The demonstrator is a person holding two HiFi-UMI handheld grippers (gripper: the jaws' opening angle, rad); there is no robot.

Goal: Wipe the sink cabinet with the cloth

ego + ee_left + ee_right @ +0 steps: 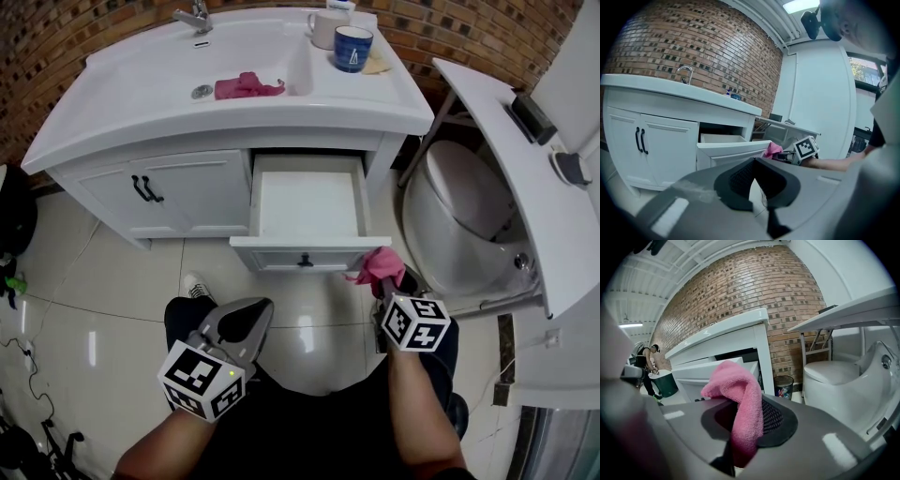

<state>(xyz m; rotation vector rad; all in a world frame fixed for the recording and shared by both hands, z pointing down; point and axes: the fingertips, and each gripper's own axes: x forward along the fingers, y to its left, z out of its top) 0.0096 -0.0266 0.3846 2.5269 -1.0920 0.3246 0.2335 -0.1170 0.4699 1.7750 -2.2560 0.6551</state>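
Down by the open drawer (307, 246), the right gripper (386, 284) pinches a pink cloth (378, 264) between its jaws. The cloth sticks up out of the tips in a soft lump. It sits just beside the right corner of the drawer front. It may be touching that corner, but from above I cannot be sure.

The left gripper (246, 317) hangs low over the floor (122, 272), well apart from the sink cabinet (187, 187). Its jaws are pressed together with nothing between them.

I think the wiping of the drawer front is about to start, or is at its right end. The next move should press the cloth flat on the white front and slide it left along the panel. It should go around the small dark handle in the middle.

Room is tight on the right. The toilet (459, 225) stands close by, and a white shelf (525, 178) hangs over it. The way to the left is open, with bare floor below. The drawer's top edge and corners stick out, so the cloth could catch there.

A second pink cloth (246, 86) lies up in the basin (141, 75), and a blue cup (352, 47) stands on the cabinet top.
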